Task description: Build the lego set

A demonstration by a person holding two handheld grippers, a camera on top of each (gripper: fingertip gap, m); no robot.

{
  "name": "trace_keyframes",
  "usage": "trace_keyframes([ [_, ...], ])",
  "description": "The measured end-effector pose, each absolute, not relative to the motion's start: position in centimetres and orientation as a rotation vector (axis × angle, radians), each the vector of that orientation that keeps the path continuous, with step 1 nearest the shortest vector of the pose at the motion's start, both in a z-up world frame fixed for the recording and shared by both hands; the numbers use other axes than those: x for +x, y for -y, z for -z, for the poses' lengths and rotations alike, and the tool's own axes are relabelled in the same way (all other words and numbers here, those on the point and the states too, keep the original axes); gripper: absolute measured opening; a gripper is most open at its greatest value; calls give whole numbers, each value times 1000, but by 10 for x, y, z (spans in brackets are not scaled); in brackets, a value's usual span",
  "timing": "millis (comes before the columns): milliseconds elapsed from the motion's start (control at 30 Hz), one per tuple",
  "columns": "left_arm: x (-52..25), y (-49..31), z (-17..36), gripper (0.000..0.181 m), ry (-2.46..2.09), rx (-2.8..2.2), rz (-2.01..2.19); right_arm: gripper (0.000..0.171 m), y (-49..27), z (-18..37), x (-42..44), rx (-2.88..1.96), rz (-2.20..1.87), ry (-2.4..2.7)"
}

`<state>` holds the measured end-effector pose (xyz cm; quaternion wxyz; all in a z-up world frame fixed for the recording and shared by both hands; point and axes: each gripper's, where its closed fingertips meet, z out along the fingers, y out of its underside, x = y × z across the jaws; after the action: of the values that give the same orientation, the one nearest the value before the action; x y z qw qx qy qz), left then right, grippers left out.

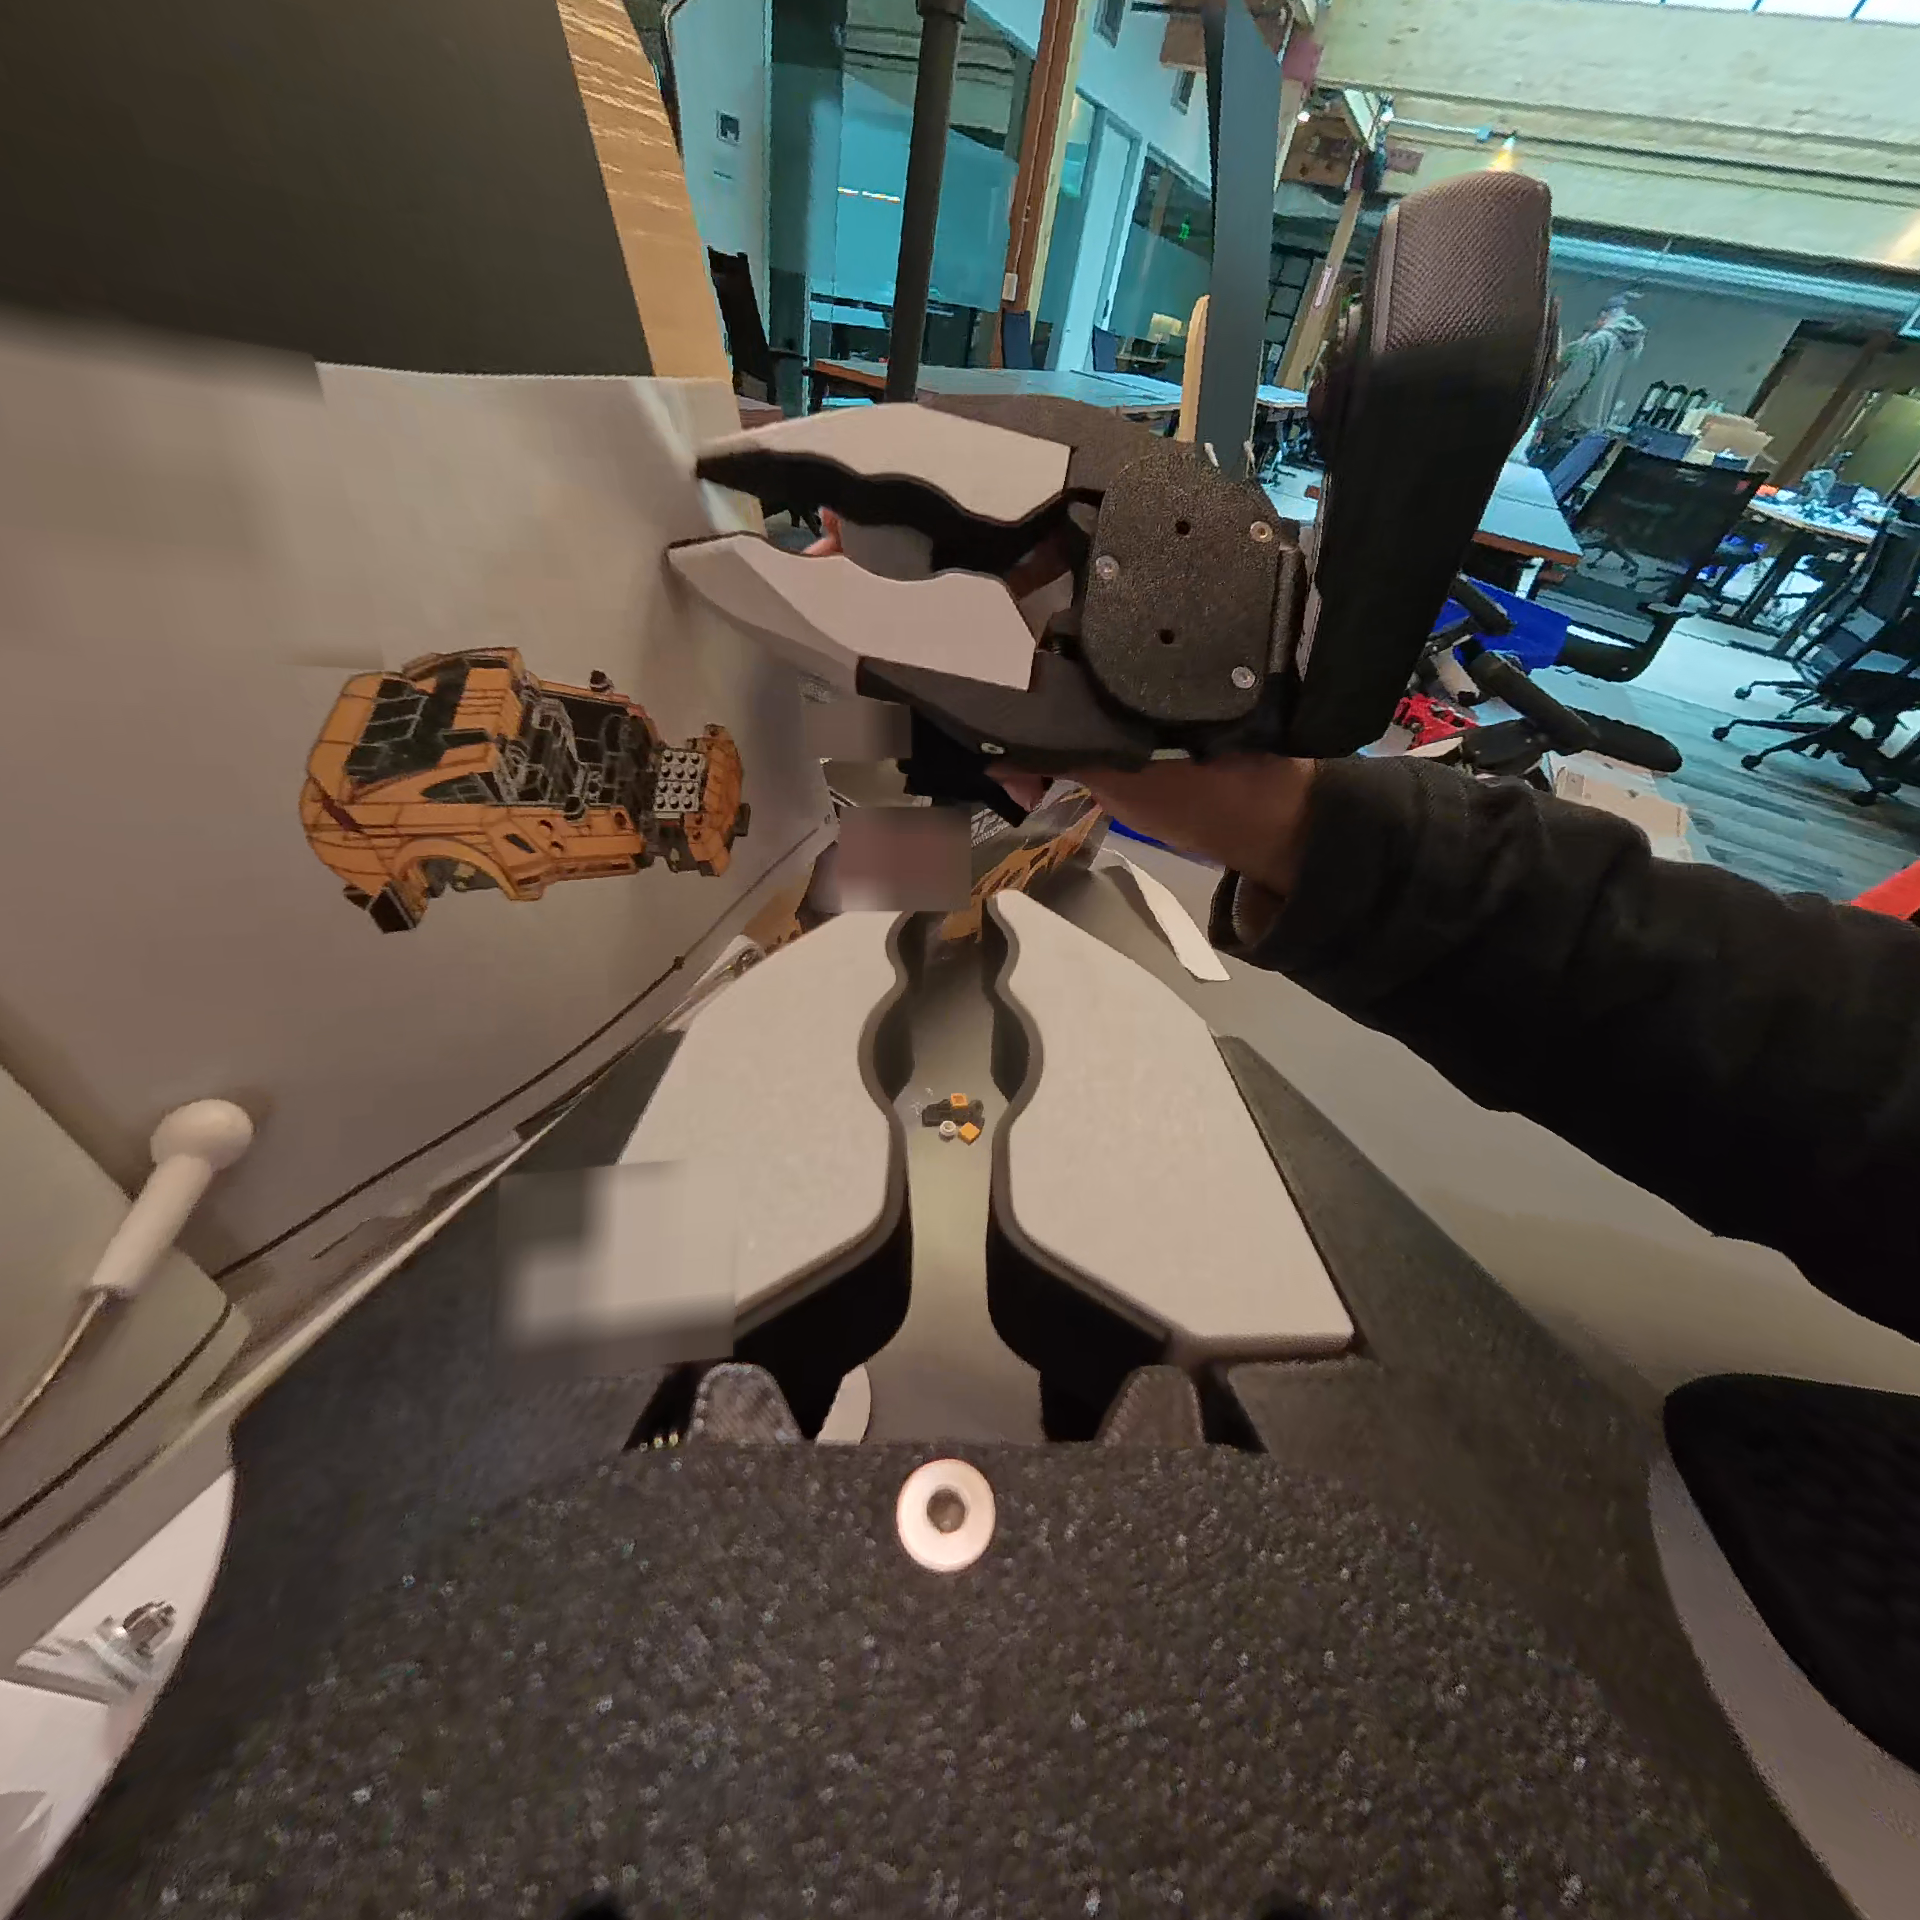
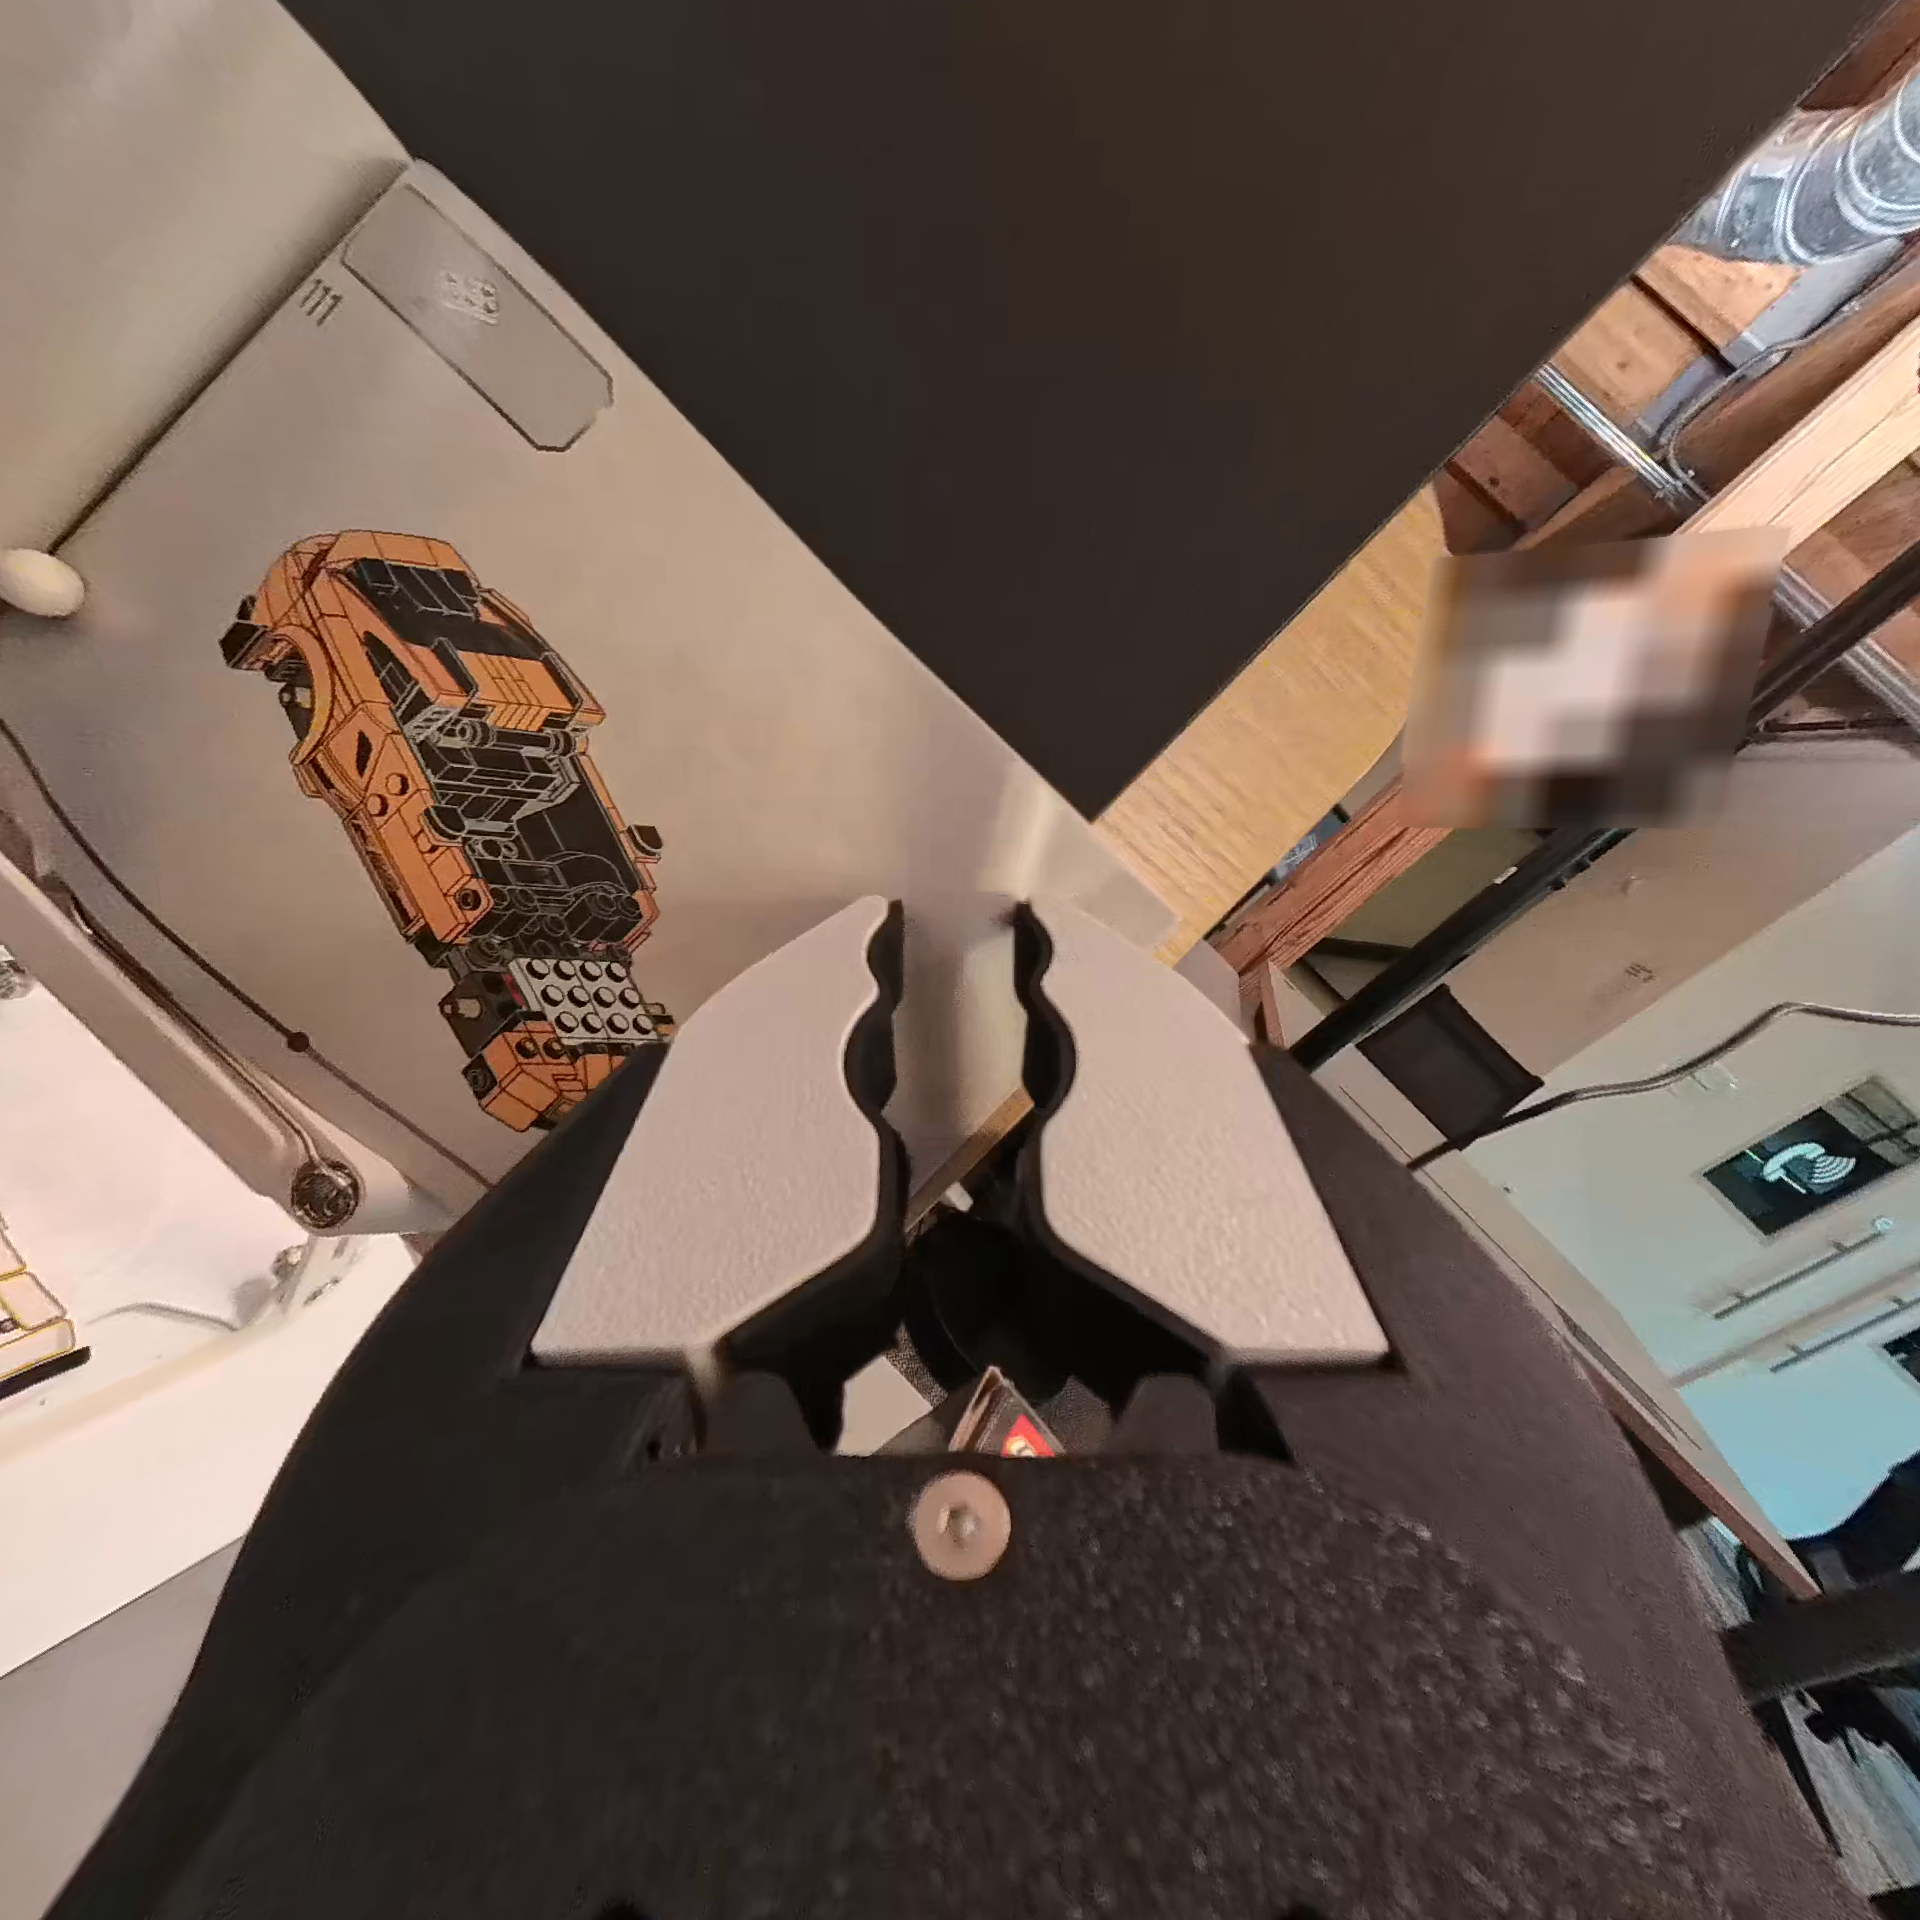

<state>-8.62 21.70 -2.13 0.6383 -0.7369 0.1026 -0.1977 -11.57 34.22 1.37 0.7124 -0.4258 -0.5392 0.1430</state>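
Observation:
The open instruction booklet [image 1: 436,520] stands upright at the left, its page showing an orange car [image 1: 520,779]. My left gripper [image 1: 943,920] is low over the dark table [image 1: 1299,1101], its fingers a narrow gap apart with nothing between them. A few small orange, black and grey pieces [image 1: 951,1117] lie on the table, seen through that gap. My right gripper [image 1: 691,509] is open, with its fingertips at the page's right edge. In the right wrist view the right gripper [image 2: 956,909] stands in front of that page [image 2: 727,675], beside the car picture [image 2: 447,779], with no pad pressing on it.
A white clip arm [image 1: 197,1132] holds the booklet at its left; the clip arm also shows in the right wrist view [image 2: 36,582]. An orange-and-black printed sheet [image 1: 1039,857] and a white paper strip [image 1: 1174,925] lie beyond my left fingertips. Desks and office chairs [image 1: 1662,540] stand behind. The tips of one gripper are about 12 centimetres away from the tips of the other.

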Motion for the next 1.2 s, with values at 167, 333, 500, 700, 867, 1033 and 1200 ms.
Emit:
trace_keyframes([
  [167, -91, -217, 19, 9, -217, -1677, 450, 1, -341, -12, -115, -951, -338, 1185],
  [333, -93, -219, 19, 9, -201, -1672, 446, 0, -340, -16, -109, -936, -330, 1153],
  [500, -94, -219, 23, 9, -193, -1676, 449, 45, -346, -17, -114, -983, -361, 1150],
  [700, -101, -212, 25, 8, -169, -1657, 419, 25, -344, -10, -118, -984, -357, 1152],
  [867, -107, -200, 33, 7, -116, -1628, 397, 7, -347, -8, -119, -1013, -366, 1144],
  [1033, -108, -184, 48, 6, -92, -1612, 384, 0, -345, -6, -120, -1029, -381, 1153],
  [1200, -120, -160, 69, 7, -76, -1630, 337, 19, -344, -18, -104, -987, -357, 1074],
])
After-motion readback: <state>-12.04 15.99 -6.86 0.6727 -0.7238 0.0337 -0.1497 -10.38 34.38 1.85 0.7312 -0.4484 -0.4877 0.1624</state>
